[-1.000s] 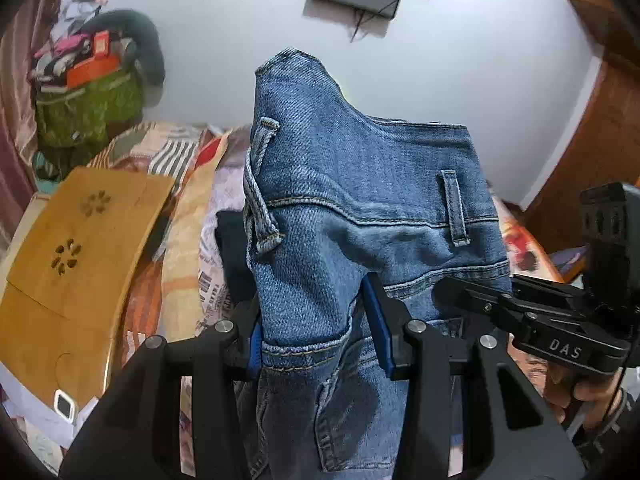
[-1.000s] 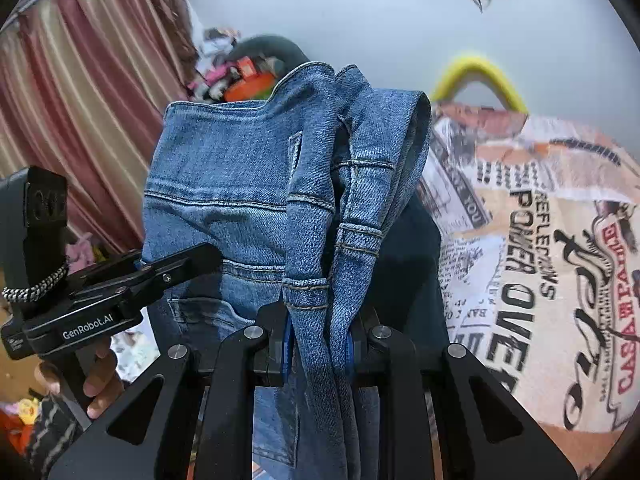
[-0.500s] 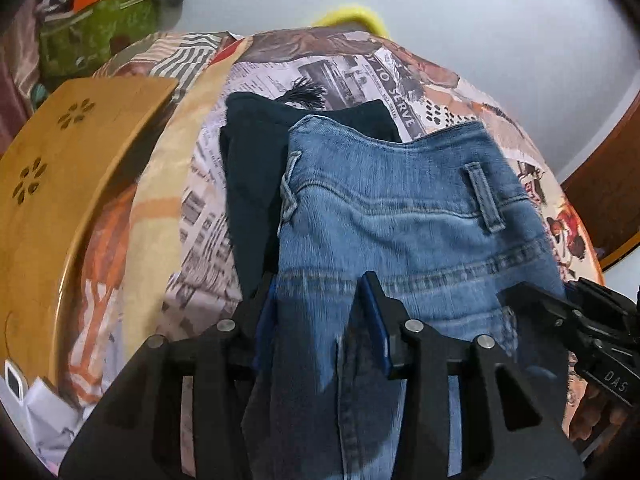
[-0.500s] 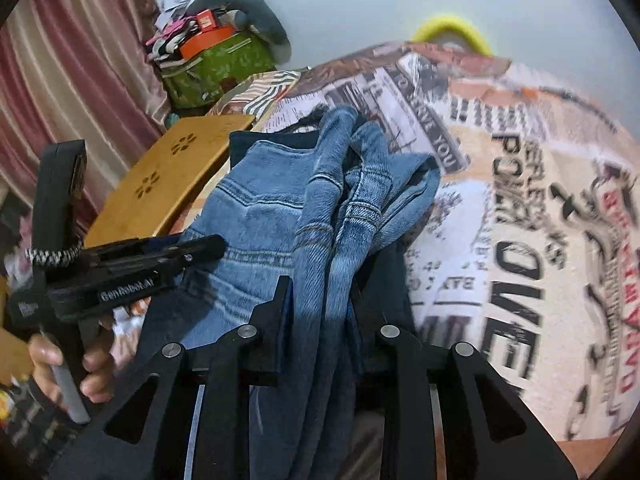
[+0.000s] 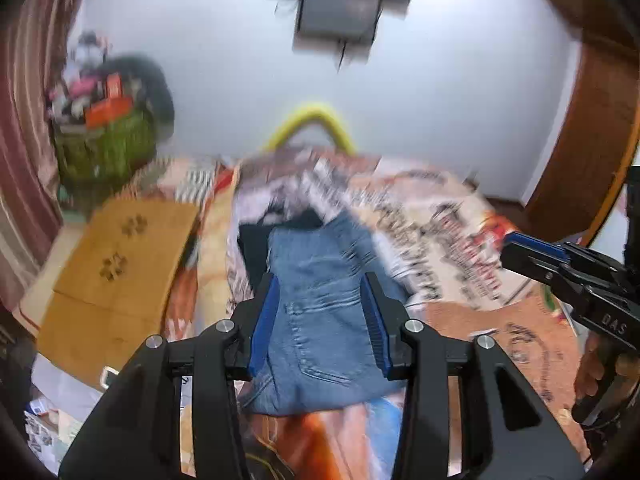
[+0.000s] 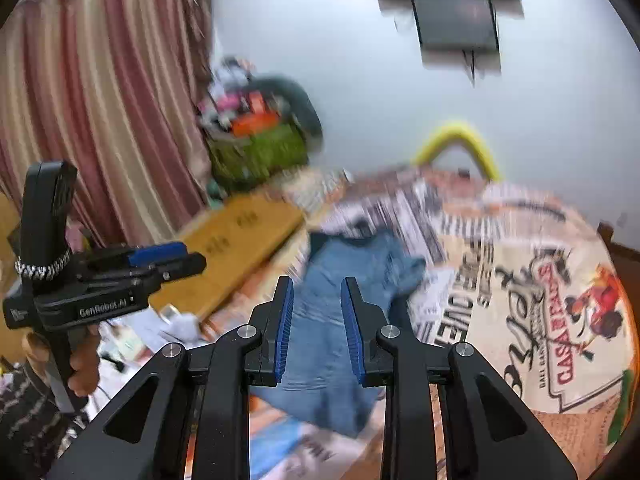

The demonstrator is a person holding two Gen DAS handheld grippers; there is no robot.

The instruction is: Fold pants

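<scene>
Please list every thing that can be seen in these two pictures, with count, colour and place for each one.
jeans: one pair, blue denim, lying folded on the bed, held by no gripper
dark garment: one, black or navy, under the far end of the jeans
bedspread: one, cream and orange with newspaper print, covering the bed
wooden board: one, light brown with flower cut-outs, left of the bed
green bag: one, piled with clutter, by the wall
curtain: one, red and beige stripes, far left
yellow arch: one, behind the bed
wall screen: one, dark, high on the white wall
left gripper: black with blue pads, open above the jeans
right gripper: same, open
</scene>
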